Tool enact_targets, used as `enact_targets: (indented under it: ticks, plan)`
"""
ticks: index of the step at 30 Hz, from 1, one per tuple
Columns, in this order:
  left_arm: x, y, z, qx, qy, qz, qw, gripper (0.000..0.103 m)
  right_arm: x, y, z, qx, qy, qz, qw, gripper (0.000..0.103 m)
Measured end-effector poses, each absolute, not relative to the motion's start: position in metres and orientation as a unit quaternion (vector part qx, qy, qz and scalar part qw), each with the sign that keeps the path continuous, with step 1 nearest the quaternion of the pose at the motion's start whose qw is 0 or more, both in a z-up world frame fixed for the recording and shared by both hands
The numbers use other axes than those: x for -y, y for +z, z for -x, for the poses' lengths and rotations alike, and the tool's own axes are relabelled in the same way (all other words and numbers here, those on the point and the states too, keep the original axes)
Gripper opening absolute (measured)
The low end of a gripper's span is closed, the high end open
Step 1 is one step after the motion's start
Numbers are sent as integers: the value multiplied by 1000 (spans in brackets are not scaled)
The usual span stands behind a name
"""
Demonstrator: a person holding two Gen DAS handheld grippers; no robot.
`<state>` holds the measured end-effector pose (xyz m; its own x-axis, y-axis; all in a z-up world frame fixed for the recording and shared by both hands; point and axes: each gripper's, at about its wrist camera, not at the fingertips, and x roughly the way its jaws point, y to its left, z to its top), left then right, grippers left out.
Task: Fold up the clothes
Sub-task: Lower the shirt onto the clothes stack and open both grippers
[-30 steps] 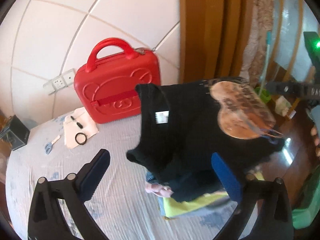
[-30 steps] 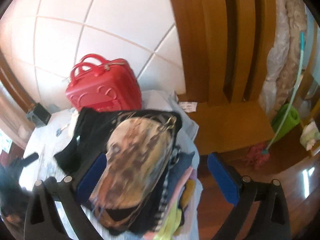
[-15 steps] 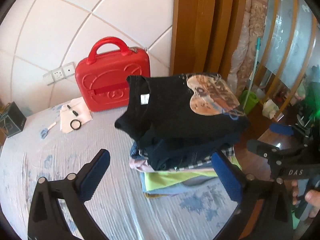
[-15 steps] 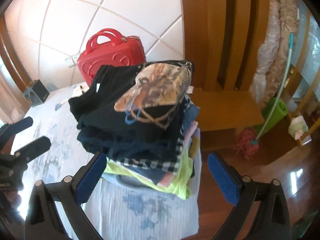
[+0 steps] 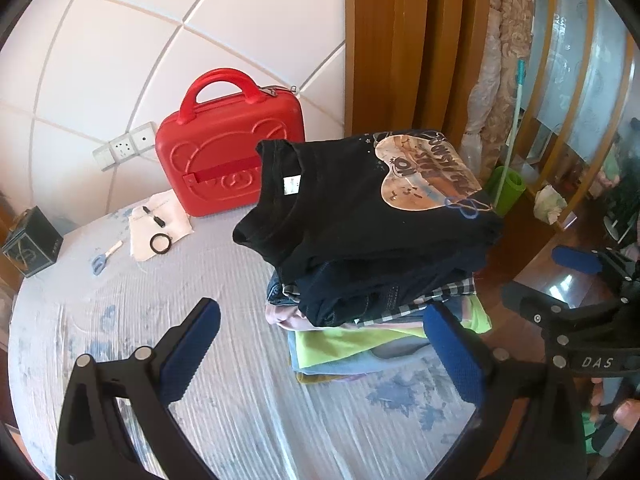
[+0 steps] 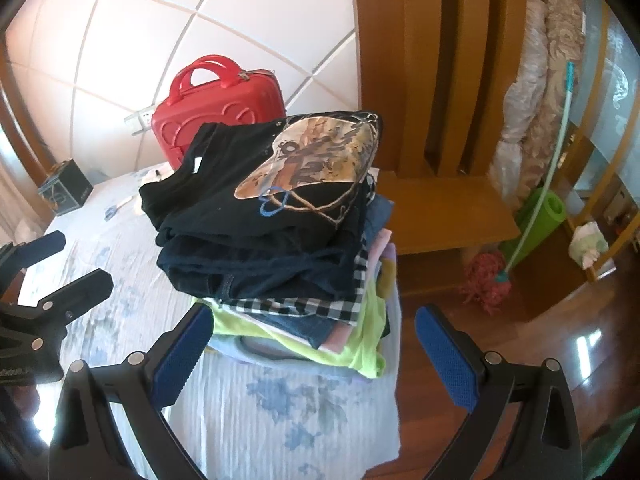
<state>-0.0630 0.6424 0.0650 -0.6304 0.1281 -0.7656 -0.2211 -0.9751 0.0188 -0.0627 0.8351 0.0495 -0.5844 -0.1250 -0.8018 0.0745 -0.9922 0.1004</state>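
Observation:
A stack of folded clothes point(image 5: 372, 304) stands at the bed's right edge, also seen in the right wrist view point(image 6: 288, 280). On top lies a folded black T-shirt point(image 5: 340, 208) with a tan heart print, which also shows in the right wrist view point(image 6: 240, 184). My left gripper point(image 5: 320, 344) is open and empty, in front of the stack. My right gripper point(image 6: 308, 344) is open and empty, just short of the stack's lower layers. Each gripper shows in the other's view: the right gripper point(image 5: 560, 280), the left gripper point(image 6: 60, 256).
A red suitcase point(image 5: 228, 156) stands at the wall behind the stack. A white cloth with small items point(image 5: 158, 228), scissors point(image 5: 100, 260) and a dark box point(image 5: 32, 244) lie on the bed. A wooden shelf point(image 6: 440, 208) and a mop point(image 6: 492, 280) are to the right.
Both grippers have pulled back from the stack, open and empty. The black T-shirt now rests flat and still on top of the stack.

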Motion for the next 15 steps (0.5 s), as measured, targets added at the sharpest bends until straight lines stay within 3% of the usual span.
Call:
enact_targets:
  ticks: [15]
  plan:
    - [-640, 63, 67, -53, 902, 419, 85, 103, -835, 48, 71, 31, -886, -459, 56, 102]
